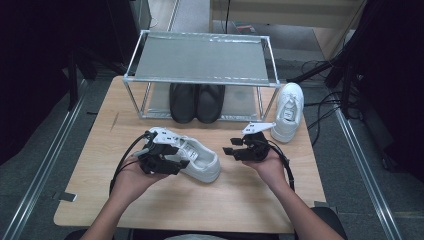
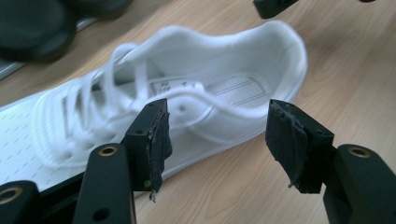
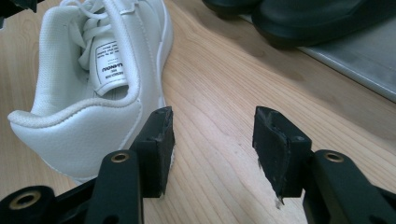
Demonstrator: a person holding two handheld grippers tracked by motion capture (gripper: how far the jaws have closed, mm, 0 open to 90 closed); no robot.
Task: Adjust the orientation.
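Gaping jaws on both grippers; second white sneaker (image 1: 288,111) from above, beside the rack (image 1: 200,56).

Lab: cables (image 1: 320,107), aluminium framing (image 1: 45,165)

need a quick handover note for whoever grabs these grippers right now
Left gripper: open, fingers either side of the near white sneaker, not pressing.
Right gripper: open, empty, close to that sneaker's heel.
Second white sneaker lies on the table by the rack, at its right.
Black shoes already sit on the lower shelf.
Done: nothing gripped yet.
Left, likely: grasp the near sneaker and shelve both.
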